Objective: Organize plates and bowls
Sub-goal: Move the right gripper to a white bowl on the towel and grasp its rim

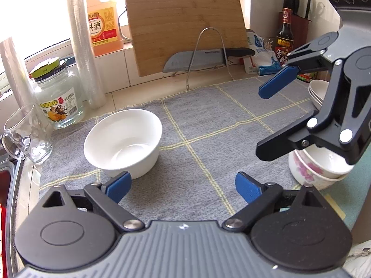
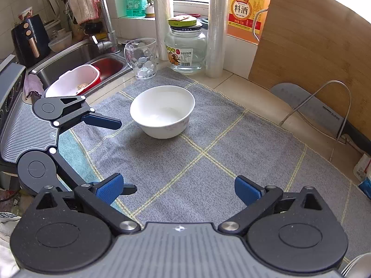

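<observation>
The orange jug (image 1: 102, 26) behind the white bowl (image 1: 123, 142) reads 料酒; the knife (image 2: 322, 113) seems marked SUPOR. The bowl sits on a grey checked mat (image 1: 208, 115) beside the sink (image 2: 76, 58). Left gripper (image 1: 183, 185) and right gripper (image 2: 178, 188) both gape, holding nothing.

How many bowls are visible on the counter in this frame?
At least 5: one plain white bowl alone on the grey mat; a stack of two floral bowls under the right gripper; a white stack behind, two rims showing, more possibly hidden.
</observation>
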Motion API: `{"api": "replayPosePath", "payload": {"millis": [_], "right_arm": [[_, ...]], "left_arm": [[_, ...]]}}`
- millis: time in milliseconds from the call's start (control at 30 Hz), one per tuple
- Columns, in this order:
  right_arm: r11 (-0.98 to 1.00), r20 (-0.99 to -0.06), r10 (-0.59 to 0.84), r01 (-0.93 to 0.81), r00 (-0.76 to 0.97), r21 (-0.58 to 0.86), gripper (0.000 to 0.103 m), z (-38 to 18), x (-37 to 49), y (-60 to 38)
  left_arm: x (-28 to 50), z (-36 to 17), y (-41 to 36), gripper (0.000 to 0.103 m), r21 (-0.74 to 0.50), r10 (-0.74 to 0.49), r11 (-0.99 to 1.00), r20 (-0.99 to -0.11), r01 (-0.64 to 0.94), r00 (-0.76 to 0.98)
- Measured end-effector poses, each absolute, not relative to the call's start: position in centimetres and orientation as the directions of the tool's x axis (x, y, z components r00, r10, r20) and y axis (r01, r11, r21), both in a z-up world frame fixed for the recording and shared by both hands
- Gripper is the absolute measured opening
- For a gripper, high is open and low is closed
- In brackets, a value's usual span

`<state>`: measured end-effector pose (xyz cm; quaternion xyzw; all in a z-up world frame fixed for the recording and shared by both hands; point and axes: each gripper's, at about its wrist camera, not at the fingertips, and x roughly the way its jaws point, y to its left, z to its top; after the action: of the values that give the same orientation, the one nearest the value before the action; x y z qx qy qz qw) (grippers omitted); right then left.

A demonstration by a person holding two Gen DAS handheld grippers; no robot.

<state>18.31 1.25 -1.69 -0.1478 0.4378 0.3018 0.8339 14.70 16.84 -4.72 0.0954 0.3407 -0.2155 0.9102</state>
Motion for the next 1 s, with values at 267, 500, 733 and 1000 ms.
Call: {"api": "replayPosePath", "payload": {"millis": [267,500,733,1000], "right_arm": [[0.743,-0.816,0.406,-0.668,0.413,0.032,0.103,-2.8,22.4,5.0],[0.723,-0.818,0.426,-0.689,0.386,0.05,0.103,-3.9,25.2,7.2],[0.716,-0.824,0.439,-0.693,0.358,0.08,0.103,-5.2,27.4,8.7],[0.716,-0.83,0.445,-0.691,0.337,0.103,0.103,-6.3,29.3,9.9]], "left_arm": [[16.8,-6.6,19.3,0.096,0.027,-0.258,0.931,-0.655,0.363,0.71],[18.1,-7.3,20.3,0.096,0.032,-0.215,0.952,-0.641,0.306,0.737],[19.0,-7.7,20.6,0.096,0.039,-0.212,0.952,-0.629,0.303,0.748],[20.2,-8.0,20.4,0.096,0.009,-0.25,0.946,-0.614,0.323,0.749]]}}
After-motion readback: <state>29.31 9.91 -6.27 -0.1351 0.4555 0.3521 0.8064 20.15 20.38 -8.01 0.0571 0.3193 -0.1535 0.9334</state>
